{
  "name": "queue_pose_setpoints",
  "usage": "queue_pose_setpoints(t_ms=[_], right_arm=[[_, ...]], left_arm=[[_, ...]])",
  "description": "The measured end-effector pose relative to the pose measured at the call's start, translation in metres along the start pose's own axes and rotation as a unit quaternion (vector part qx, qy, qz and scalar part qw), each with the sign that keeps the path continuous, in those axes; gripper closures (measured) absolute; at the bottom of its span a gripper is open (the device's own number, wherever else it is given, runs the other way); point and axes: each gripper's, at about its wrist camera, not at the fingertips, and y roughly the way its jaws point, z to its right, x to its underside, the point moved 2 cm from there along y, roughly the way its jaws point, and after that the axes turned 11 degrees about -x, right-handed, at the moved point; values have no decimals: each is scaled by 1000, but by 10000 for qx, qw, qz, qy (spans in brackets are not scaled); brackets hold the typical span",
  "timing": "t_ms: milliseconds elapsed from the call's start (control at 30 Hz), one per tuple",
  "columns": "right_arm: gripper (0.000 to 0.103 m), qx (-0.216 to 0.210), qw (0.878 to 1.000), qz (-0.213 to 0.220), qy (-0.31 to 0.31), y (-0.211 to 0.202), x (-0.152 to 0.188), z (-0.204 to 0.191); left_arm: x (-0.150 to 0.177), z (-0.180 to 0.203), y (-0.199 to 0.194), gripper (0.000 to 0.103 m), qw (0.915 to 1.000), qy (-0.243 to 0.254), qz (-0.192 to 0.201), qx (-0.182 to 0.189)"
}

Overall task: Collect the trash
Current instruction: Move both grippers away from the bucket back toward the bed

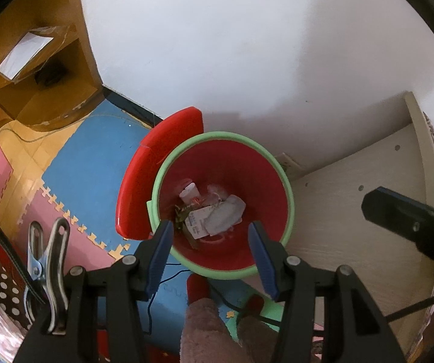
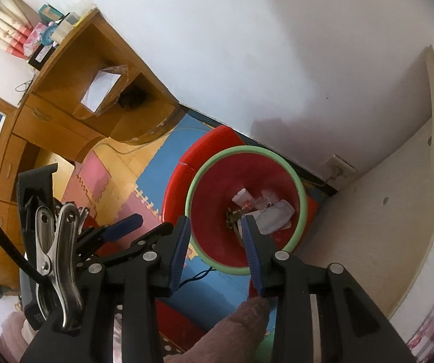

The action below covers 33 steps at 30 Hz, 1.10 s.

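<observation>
Both grippers hang over a red bin (image 1: 265, 169) with a green rim, which stands on the foam floor mat (image 1: 96, 157) against the white wall (image 1: 247, 45), its red lid (image 1: 156, 169) tipped open at its left side. The left gripper (image 1: 211, 242) points steeply down at the bin's mouth with its blue-padded jaws standing apart and nothing between them. The right gripper (image 2: 217, 236) is likewise tilted down over the bin's near rim; its jaws are parted by a narrower gap and are empty too. The trash (image 1: 214, 211) lies at the bottom of the bin: a crumpled white wrapper, a printed paper tag, a small white tube-like piece and some dark greenish scraps, all heaped together. In the right wrist view the left gripper shows at the left, near a steel clip (image 2: 59, 260) fixed on the right gripper's body. A pale wooden board (image 1: 353, 211) stands just right of the bin, and a brown wooden cabinet (image 2: 74, 96) sits well apart at the upper left, with a white sheet in a clear sleeve lying in one of its open compartments. A dark cord (image 1: 159, 284) trails on the mat just in front of the bin.
</observation>
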Motion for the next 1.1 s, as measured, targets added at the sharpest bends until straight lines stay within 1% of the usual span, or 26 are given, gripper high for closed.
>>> queue_pose_setpoints(t_ms=[200, 300, 400, 633, 833, 967, 1100], right_arm=[[67, -56, 9999, 86, 100, -6, 6, 0], [67, -37, 9997, 237, 100, -16, 8, -4], [67, 21, 9992, 392, -85, -30, 11, -13], [67, -12, 9984, 461, -317, -47, 20, -27], [67, -152, 9975, 601, -354, -70, 33, -29], [67, -404, 9962, 684, -359, -92, 44, -33], [67, -453, 9946, 797, -483, -115, 58, -38]], left_arm=[[-2, 5, -4, 49, 9998, 174, 10, 26], [-2, 7, -8, 49, 9996, 286, -12, 2], [-2, 8, -14, 49, 9993, 365, 3, 26], [0, 13, -28, 49, 9990, 435, 125, 0], [4, 14, -50, 49, 9987, 441, 267, 10], [8, 16, -70, 49, 9984, 437, 355, -41], [14, 20, -87, 49, 9977, 489, 466, -100]])
